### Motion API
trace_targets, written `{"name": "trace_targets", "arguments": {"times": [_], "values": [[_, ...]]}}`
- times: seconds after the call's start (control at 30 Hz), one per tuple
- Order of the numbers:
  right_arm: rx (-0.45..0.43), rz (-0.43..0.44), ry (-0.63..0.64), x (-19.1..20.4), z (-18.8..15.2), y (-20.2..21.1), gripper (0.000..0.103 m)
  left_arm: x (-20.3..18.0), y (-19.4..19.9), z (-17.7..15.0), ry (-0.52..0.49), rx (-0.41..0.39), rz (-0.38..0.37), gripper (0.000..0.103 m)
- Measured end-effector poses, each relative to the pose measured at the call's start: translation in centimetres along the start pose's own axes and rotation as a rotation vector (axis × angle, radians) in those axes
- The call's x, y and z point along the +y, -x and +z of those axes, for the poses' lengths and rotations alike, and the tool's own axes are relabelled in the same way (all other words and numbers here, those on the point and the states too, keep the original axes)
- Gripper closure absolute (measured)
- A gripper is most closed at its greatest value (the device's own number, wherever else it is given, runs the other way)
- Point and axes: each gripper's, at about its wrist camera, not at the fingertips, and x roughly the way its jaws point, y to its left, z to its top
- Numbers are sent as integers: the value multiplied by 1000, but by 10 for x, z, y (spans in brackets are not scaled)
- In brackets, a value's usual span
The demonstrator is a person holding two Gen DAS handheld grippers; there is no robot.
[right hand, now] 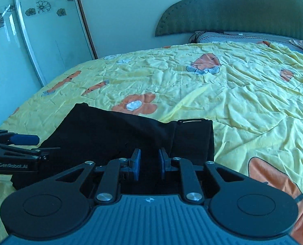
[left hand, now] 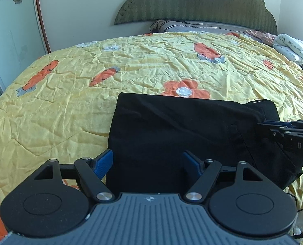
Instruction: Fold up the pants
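Observation:
The black pants [left hand: 182, 132] [right hand: 110, 134] lie folded into a rough rectangle on the yellow quilt [left hand: 69, 112], near the bed's front edge. A waistband with a white label [right hand: 192, 120] shows at their far right corner. My left gripper [left hand: 147, 155] [right hand: 45, 144] hovers open and wide over the near left part of the pants, with nothing between its blue pads. My right gripper [right hand: 149, 151] [left hand: 261, 127] is over the pants' right side. Its pads stand a narrow gap apart, and no cloth shows between them.
The carrot-and-flower quilt [right hand: 253, 102] covers the bed beyond the pants. A green headboard [left hand: 192, 2] and a grey pillow [left hand: 192, 27] sit at the far end. White bedding [left hand: 294, 49] is bunched at the far right. A glass wardrobe door [left hand: 8, 40] stands on the left.

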Motion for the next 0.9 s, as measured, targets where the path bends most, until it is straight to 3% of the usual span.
{"name": "trace_targets", "arguments": {"times": [0.17, 0.33, 0.43, 0.5, 0.53, 0.57, 0.6, 0.67, 0.9], "values": [[-45, -6, -11, 4, 7, 13, 84, 1, 3, 2, 1, -6, -2, 25], [-2, -20, 5, 2, 1, 2, 85, -1, 1, 1, -1, 4, -3, 24], [-26, 2, -48, -3, 1, 9, 84, 0, 3, 0, -14, 3, 0, 24], [-56, 11, -63, -7, 3, 22, 76, 5, 8, 2, -34, -24, -3, 23], [-64, 11, -69, -10, 3, 27, 59, 11, 10, 4, -40, -39, -7, 22], [-66, 11, -77, -16, 4, 32, 33, 19, 11, 6, -36, -53, -18, 20], [-67, 16, -83, -23, 2, 36, 24, 30, 11, 8, -25, -64, -39, 17], [-44, 36, -113, -38, -1, 41, 23, 51, 7, 11, -2, -60, -110, 11], [63, 245, -289, -82, -15, 30, 23, 93, -29, 10, 25, 77, -339, 11]]}}
